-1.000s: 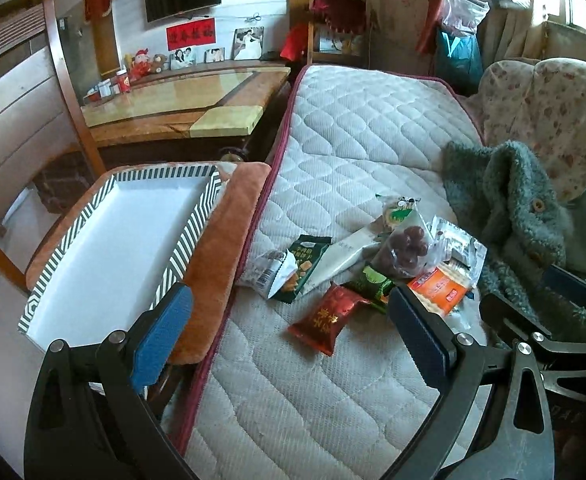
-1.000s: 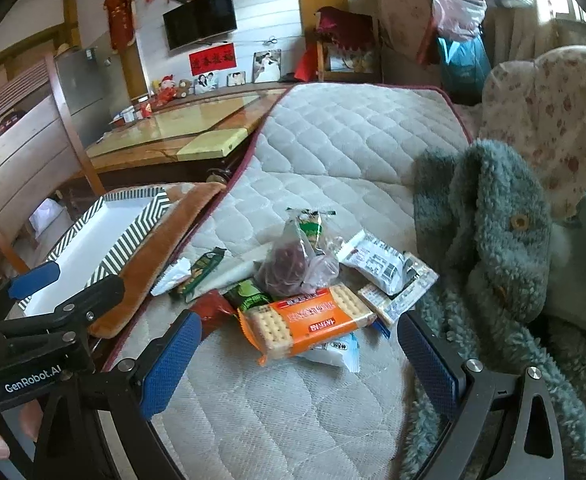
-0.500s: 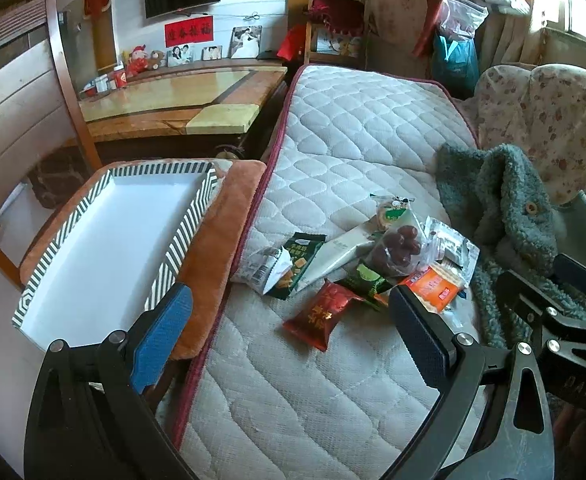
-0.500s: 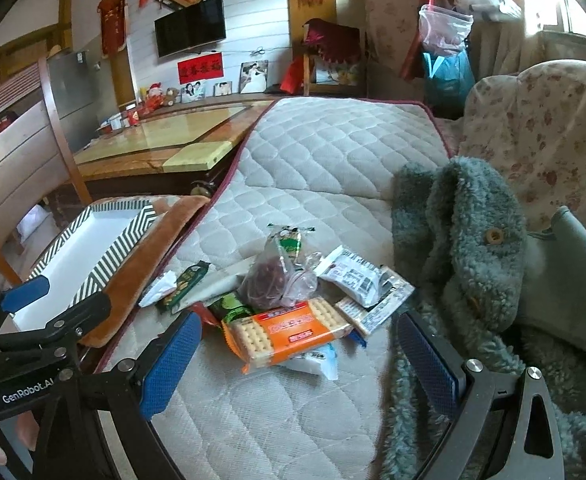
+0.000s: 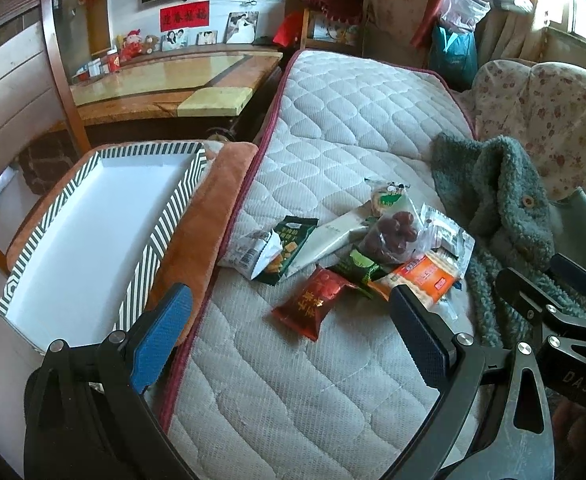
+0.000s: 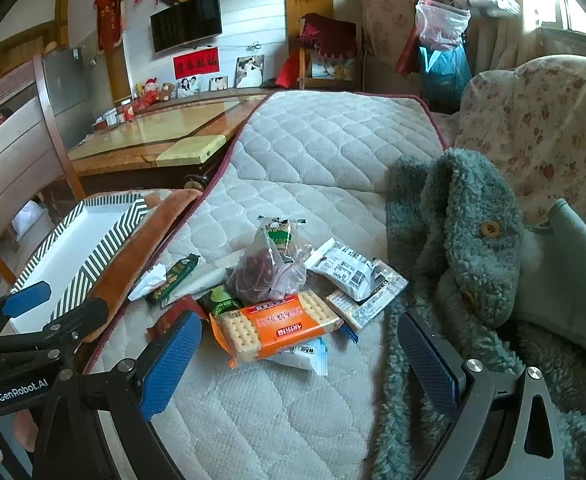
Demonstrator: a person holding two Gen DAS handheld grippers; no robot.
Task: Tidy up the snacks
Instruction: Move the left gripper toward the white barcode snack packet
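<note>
Quilted mattress (image 5: 333, 128) is serving as the work surface, with a striped box (image 5: 161, 216) sitting empty on a brown cushion (image 5: 209, 216) at its 9 o'clock edge. Snack pile (image 6: 277, 292) is lying mid-mattress, just beside a green fleece coat (image 6: 461, 216) at 3 o'clock. Left gripper (image 5: 289, 340) is hovering with jaws spread wide and holding nothing; the red packet (image 5: 313, 302) is lying at 12 o'clock between its pads. Right gripper (image 6: 297, 360) is likewise gaping and empty, with the orange cracker pack (image 6: 281, 330) lying at 12 o'clock. Judged step: first pick. Recommended procedure: take the topmost or outlying item, lower the jaws to straddle the narrow sides, and pinch gently, as crackers are likely crushing under excess force. Avoid snagging the fleece
</note>
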